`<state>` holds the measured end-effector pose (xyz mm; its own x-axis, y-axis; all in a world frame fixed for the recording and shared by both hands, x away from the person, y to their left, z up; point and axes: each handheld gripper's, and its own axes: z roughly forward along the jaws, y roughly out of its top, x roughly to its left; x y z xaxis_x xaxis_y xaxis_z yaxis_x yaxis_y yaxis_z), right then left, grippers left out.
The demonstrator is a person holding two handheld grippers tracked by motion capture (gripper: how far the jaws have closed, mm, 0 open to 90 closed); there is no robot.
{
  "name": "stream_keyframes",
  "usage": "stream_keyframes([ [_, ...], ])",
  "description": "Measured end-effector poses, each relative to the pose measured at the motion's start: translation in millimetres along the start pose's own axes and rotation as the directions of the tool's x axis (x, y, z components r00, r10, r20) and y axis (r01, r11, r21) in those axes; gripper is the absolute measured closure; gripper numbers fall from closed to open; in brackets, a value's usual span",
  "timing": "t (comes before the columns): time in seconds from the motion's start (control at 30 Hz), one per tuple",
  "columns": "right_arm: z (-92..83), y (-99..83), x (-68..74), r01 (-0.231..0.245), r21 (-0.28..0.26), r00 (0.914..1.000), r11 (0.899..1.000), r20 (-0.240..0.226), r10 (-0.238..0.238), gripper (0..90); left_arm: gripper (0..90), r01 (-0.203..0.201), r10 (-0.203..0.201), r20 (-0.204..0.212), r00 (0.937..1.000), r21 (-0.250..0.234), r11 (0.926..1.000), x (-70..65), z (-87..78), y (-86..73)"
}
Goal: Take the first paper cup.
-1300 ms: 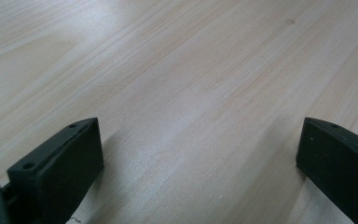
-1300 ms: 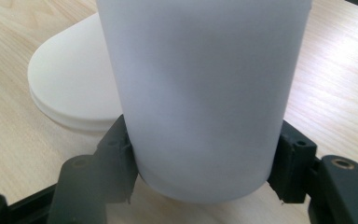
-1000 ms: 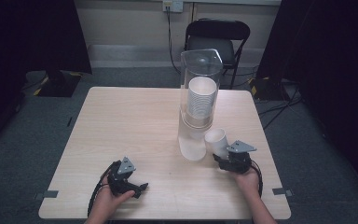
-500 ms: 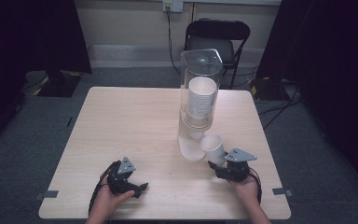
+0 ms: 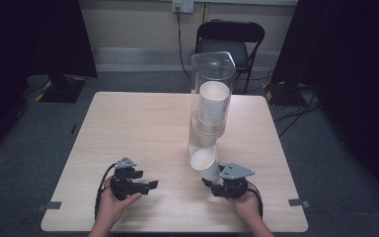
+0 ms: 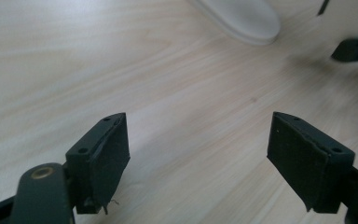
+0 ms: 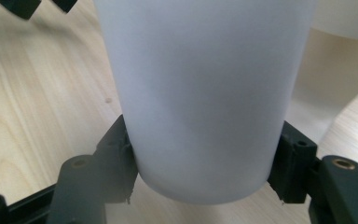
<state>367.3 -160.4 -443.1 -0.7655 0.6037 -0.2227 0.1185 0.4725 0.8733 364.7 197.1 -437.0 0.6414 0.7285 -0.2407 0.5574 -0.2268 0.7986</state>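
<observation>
A white paper cup [image 5: 203, 162] is tilted over the table, my right gripper [image 5: 212, 178] shut on its lower part. In the right gripper view the cup [image 7: 200, 93] sits between both pads [image 7: 121, 154]. It hangs just in front of the clear cup dispenser [image 5: 211, 98], which holds a stack of cups. My left gripper [image 5: 148, 185] is at the near left, pointing right. Its jaws [image 6: 198, 140] have just been closing partway. They stand open over bare wood with nothing between them.
The light wooden table [image 5: 128, 128] carries the dispenser's white base [image 6: 242, 18] near the middle right. A black chair [image 5: 232, 39] stands behind the far edge. Cables lie on the grey floor to the right.
My right gripper has carried the cup left and toward the near edge, away from the dispenser. The left gripper has lifted a little.
</observation>
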Motion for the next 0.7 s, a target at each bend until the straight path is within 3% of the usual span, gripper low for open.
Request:
stream_keyframes([
  [0.13, 3.4, 0.9, 3.7, 0.01, 0.001, 0.9998, 1.0, -0.015, -0.01, 35.8, 22.8, -0.046, 0.046, 0.008, 0.9989, -0.013, 0.9989, -11.9, 1.0, 8.0],
  [0.2, 7.2, 1.2, 7.3, 0.023, 0.002, 0.9993, 1.0, -0.03, -0.022, 35.7, 25.9, -0.091, 0.091, 0.03, 0.9954, -0.02, 0.9957, -22.2, 3.4, 16.5],
  [0.27, 8.2, 1.4, 8.7, 0.029, 0.004, 0.9989, 1.0, -0.036, -0.029, 35.7, 27.1, -0.101, 0.102, 0.033, 0.9942, -0.029, 0.9944, -25.0, 4.2, 20.0],
  [0.3, 10.1, 1.9, 11.0, 0.045, 0.004, 0.998, 0.999, -0.044, -0.045, 35.7, 29.7, -0.116, 0.12, 0.065, 0.9907, -0.052, 0.9918, -29.9, 7.0, 28.4],
  [0.4, 12.1, 1.8, 13.4, 0.061, 0.011, 0.9969, 0.998, -0.05, -0.061, 35.7, 31.1, -0.126, 0.128, 0.065, 0.9896, -0.045, 0.9911, -36.2, 7.4, 42.1],
  [0.53, 15.1, 2.7, 17.3, 0.088, 0.014, 0.9943, 0.996, -0.062, -0.087, 35.7, 34.3, -0.125, 0.131, 0.068, 0.9891, -0.088, 0.9883, -45.1, 4.2, 65.5],
  [0.7, 17.9, 5.2, 19.6, 0.103, 0.009, 0.9922, 0.995, -0.072, -0.102, 35.6, 41.4, -0.148, 0.155, 0.091, 0.9837, -0.084, 0.9854, -51.5, 7.8, 77.7],
])
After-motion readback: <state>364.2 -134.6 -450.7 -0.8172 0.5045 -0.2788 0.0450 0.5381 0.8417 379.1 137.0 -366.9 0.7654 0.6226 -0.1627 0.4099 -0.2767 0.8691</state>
